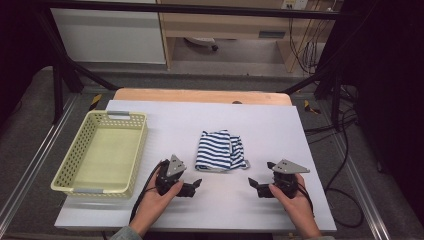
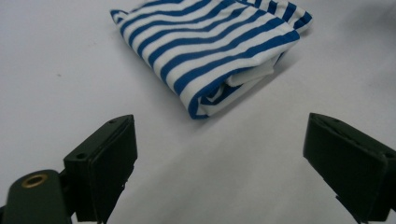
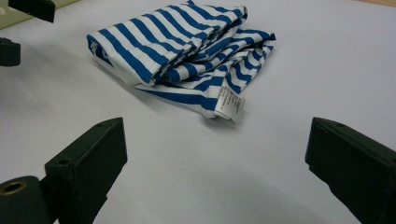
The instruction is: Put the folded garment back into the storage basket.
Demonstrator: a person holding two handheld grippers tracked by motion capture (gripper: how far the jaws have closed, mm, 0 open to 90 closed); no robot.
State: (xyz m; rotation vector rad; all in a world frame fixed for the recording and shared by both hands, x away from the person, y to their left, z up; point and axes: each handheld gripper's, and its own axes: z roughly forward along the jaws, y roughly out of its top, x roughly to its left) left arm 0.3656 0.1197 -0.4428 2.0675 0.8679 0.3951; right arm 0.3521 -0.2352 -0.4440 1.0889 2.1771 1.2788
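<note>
L gripper [image 1: 196,185] and R gripper [image 1: 254,184]: 2 in all, both w/ jaws spread wide, nothing between them, each held in one hand just above the table [image 1: 280,130]. Their tips face each other near the front edge, well apart. 1 cloth [image 1: 220,150], blue/white stripes, folded, lies on the table btwn and just beyond the two grippers, touching neither. In the R gripper view the cloth [image 3: 177,51] has 1 white tag [image 3: 230,105] at its near corner; print on it too small to read. In the L gripper view the cloth's [image 2: 210,46] folded edge faces the jaws. 1 basket [image 1: 131,165], pale yellow, perforated, sits at the table's left, just beside the L gripper.
</note>
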